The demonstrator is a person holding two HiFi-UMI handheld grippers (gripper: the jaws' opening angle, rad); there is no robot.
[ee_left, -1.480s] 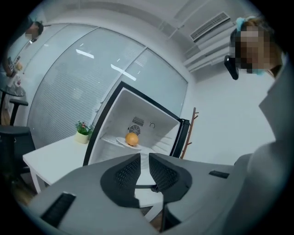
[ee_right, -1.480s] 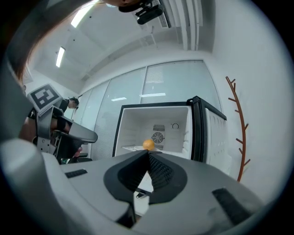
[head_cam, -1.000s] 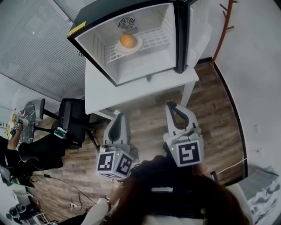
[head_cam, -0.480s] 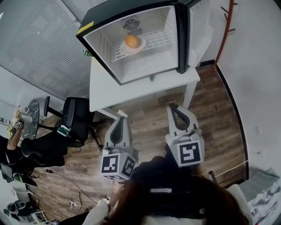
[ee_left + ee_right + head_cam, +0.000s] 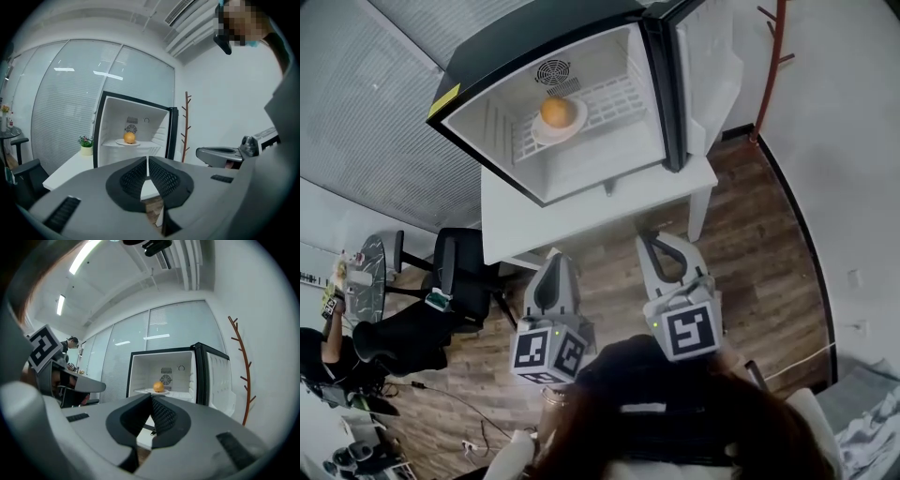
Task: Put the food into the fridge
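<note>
We stand back from the open fridge [image 5: 534,37], which sits on a white table [image 5: 581,225] with its door [image 5: 708,66] swung wide on the fridge's right side. On the wire shelf [image 5: 619,94] deep inside the fridge sits a plate [image 5: 558,134] carrying the orange [image 5: 555,111], so the food looks already stowed. Both tools hang in front of and below the fridge, well apart from it. The left gripper [image 5: 553,261] and right gripper [image 5: 652,240] are each pinched closed on nothing, jaws aimed at the opening. We judge the door comes next: it lies ahead and to the right, nearer our right gripper.
</note>
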